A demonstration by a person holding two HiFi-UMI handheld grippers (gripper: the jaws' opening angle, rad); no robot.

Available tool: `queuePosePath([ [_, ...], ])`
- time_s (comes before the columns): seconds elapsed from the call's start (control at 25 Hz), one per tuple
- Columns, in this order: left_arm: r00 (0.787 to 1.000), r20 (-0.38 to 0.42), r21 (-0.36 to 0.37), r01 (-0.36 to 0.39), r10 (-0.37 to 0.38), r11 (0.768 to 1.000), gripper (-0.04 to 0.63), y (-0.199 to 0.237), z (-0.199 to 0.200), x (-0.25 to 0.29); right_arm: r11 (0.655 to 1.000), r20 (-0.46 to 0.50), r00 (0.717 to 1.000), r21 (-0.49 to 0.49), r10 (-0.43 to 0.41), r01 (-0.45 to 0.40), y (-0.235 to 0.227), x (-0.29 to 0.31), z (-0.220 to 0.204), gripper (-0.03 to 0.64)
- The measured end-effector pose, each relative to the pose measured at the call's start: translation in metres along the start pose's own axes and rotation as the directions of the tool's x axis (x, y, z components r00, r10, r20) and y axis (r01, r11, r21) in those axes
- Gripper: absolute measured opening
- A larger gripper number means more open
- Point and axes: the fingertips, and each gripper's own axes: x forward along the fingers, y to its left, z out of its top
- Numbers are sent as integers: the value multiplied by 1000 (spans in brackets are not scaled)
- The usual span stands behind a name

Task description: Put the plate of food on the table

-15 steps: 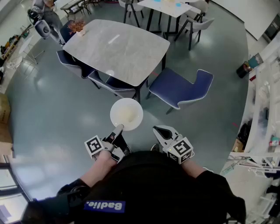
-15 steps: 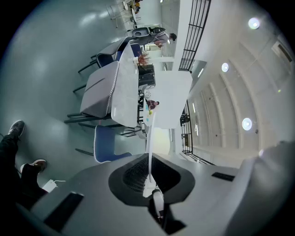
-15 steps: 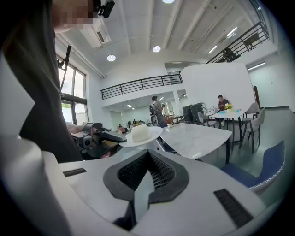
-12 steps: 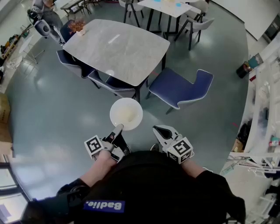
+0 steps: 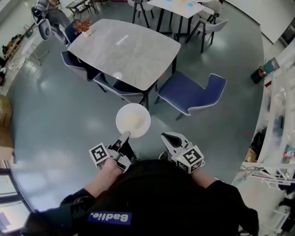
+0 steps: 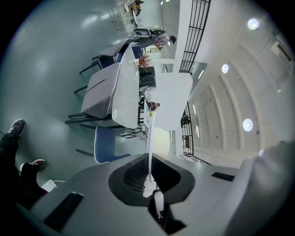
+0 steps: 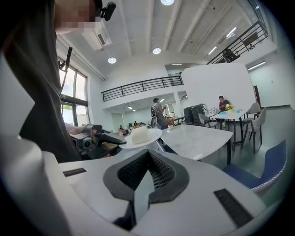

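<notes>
A white plate (image 5: 132, 120) with a pale mound of food hangs over the grey floor in front of me. My left gripper (image 5: 125, 134) is shut on its near rim. In the left gripper view the plate (image 6: 150, 138) shows edge-on as a thin white line running out from between the jaws. My right gripper (image 5: 167, 137) is level with it to the right, shut and holding nothing, and its view shows the plate (image 7: 138, 134) off to the left. The grey marble table (image 5: 124, 48) stands further ahead, beyond the plate.
Dark chairs (image 5: 120, 90) are tucked under the table's near side and a blue chair (image 5: 189, 94) stands pulled out at its right corner. A brown bunch (image 5: 83, 25) sits on the table's far left end. A second table (image 5: 177, 7) stands behind, and shelving (image 5: 281, 115) runs along the right.
The table and chairs have shifted very slightly in the head view. The plate and both grippers keep the same places and grips.
</notes>
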Motion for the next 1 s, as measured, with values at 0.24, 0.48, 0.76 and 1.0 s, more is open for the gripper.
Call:
queuePosePath([
  [0.24, 1000, 14, 3, -4, 4, 1000, 15, -3, -1, 6, 1000, 14, 1000, 14, 8, -9, -7, -3, 5, 11],
  [0.48, 999, 46, -1, 2, -2, 1000, 15, -7, -6, 16, 1000, 13, 1000, 6, 25, -25, -24, -11, 4, 12],
  [0.76, 996, 94, -27, 2, 1, 1000, 15, 0, -14, 28, 999, -7, 999, 16, 32, -32, -47, -19, -2, 12],
  [1.0, 995, 97, -43, -5, 9, 999, 15, 5, 0, 34, 999, -28, 999, 14, 34, -33, -52, -4, 1, 12],
])
